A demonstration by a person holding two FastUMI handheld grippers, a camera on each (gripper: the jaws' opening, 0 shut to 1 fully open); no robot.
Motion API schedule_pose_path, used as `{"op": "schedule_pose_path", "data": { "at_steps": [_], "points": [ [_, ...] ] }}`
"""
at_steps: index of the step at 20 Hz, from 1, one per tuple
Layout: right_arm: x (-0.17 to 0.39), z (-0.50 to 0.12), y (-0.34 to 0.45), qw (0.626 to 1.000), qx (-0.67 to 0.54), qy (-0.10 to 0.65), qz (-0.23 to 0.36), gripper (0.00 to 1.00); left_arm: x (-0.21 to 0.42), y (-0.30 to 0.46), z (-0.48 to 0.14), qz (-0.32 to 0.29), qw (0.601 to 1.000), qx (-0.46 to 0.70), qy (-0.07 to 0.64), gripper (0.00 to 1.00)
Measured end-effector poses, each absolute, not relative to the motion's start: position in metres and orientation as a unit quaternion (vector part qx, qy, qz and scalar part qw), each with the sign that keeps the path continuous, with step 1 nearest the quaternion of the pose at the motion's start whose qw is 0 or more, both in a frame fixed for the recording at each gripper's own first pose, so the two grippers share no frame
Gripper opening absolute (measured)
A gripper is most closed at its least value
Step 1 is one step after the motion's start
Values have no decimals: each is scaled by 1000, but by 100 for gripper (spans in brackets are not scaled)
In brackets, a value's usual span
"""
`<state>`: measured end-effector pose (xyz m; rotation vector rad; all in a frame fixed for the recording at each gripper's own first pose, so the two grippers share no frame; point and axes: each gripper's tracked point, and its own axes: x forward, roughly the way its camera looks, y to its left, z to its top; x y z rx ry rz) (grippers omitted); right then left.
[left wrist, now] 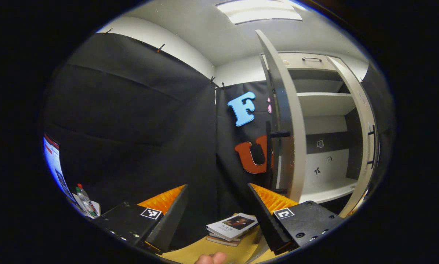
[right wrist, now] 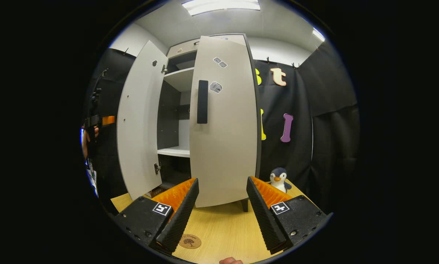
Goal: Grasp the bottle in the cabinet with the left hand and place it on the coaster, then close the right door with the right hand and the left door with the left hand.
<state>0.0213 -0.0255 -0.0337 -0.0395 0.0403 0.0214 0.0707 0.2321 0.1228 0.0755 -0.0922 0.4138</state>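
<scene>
Both tools at the cabinet [right wrist: 182, 49], doors not yet shut. The left gripper [left wrist: 217, 196] has its jaws spread and holds nothing; it points at the booth wall to the left of the cabinet. The right gripper [right wrist: 222, 189] is likewise spread and empty, facing the cabinet front. The left door [right wrist: 140, 121] stands wide open. The right door [right wrist: 223, 146] appears swung most of the way over the opening, its handle [right wrist: 202, 101] untouched.

The cabinet shelves that show carry no bottle. The coaster [right wrist: 190, 241] lies bare on the table [right wrist: 227, 227] in front of the cabinet. A bottle [left wrist: 84, 200] stands well to the left of the cabinet; whether it is the task's own cannot be told.

Hazards, as judged:
- **Order:** shutting the doors now would leave the coaster without its bottle.
- **Left door:** books [left wrist: 232, 227] lie near the cabinet's left front and may foul its swing.
- **Left gripper:** it is aimed away from the cabinet and may strike the door edge when turned back.
- **Right door:** a push off the handle may slip, or rebound unlatched.
</scene>
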Motion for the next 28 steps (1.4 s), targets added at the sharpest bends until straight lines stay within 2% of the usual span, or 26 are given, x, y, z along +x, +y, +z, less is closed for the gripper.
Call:
{"op": "schedule_pose_path", "data": {
  "at_steps": [1, 2, 3, 4, 9, 15, 16, 17, 18, 19, 20, 27, 28],
  "points": [
    [21, -33, -29, 1000, -18, 21, 7, 81, 79, 235, 121, 210, 976, 37, -44, 99],
    [20, -34, -33, 1000, -17, 22, 4, 81, 84, 237, 117, 213, 976, 38, -39, 95],
    [21, -35, -36, 1000, -17, 23, 0, 81, 86, 239, 112, 218, 975, 40, -29, 99],
    [20, -34, -40, 1000, -19, 23, -4, 81, 87, 242, 109, 223, 974, 42, -27, 94],
    [25, -33, -47, 1000, -19, 22, -7, 81, 87, 232, 108, 200, 979, 41, -19, 93],
    [25, -29, -45, 1000, -20, 17, 1, 81, 96, 186, 105, 127, 991, 34, -14, 92],
    [24, -29, -45, 1000, -21, 17, -1, 81, 96, 174, 104, 108, 993, 34, -15, 99],
    [23, -31, -47, 1000, -22, 19, -3, 81, 99, 162, 104, 90, 995, 34, -19, 92],
    [21, -32, -48, 1000, -23, 21, -6, 81, 105, 147, 104, 73, 997, 32, -23, 99],
    [17, -32, -50, 999, -23, 21, -10, 81, 111, 138, 105, 63, 997, 28, -27, 99],
    [14, -31, -53, 999, -23, 20, -15, 81, 117, 125, 101, 53, 998, 24, -26, 94],
    [-8, -27, -79, 998, -28, 14, -60, 81, 117, 99, 103, 34, 999, 11, -32, 98],
    [-9, -27, -79, 998, -27, 14, -62, 81, 113, 96, 104, 28, 999, 11, -35, 95]
  ]
}}
